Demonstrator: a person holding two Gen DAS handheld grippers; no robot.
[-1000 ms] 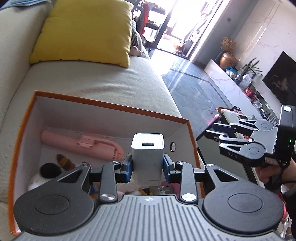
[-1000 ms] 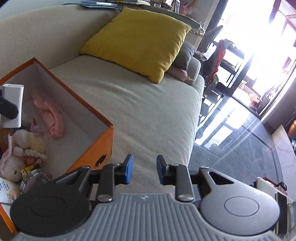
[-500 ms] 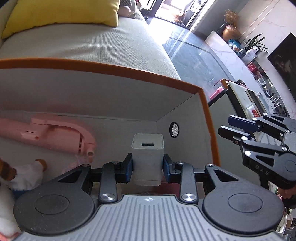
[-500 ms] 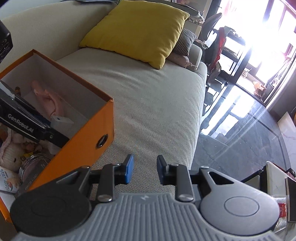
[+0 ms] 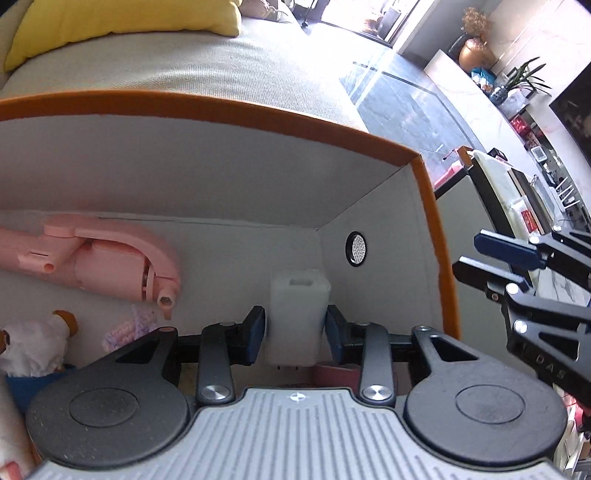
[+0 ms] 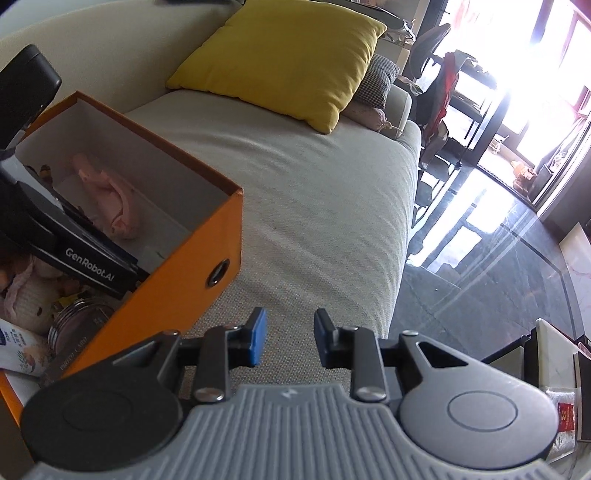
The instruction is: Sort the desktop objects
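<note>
Left wrist view
Left gripper (image 5: 295, 332): low inside the orange box (image 5: 236, 105), its blue pads flanking the white charger (image 5: 295, 317); the charger looks blurred and whether the pads are touching its sides cannot be told
White charger: upright between the fingers, near the box's right inner wall, below the round vent hole (image 5: 356, 249)
Pink folding gadget (image 5: 99, 262): lying along the far inner wall, left of the charger
Plush toy (image 5: 35, 345): at the near left of the box, partly hidden by the gripper body
Right gripper (image 5: 506, 258): outside the box's right wall, fingers pointing left, blue pad uppermost; its opening cannot be judged here
Sofa (image 5: 221, 70): beyond the box, with a yellow cushion (image 5: 118, 22) on its far end

Right wrist view
Right gripper (image 6: 290, 341): fingers apart with nothing between them, over the sofa (image 6: 314, 192) edge
Orange box (image 6: 192, 273): at the left, just beside the gripper
Left gripper body (image 6: 85, 258): reaching down into the box, its fingertips hidden
Round tin (image 6: 79, 319): in the near corner of the box
Yellow cushion (image 6: 280, 62): on the far end of the sofa
</note>
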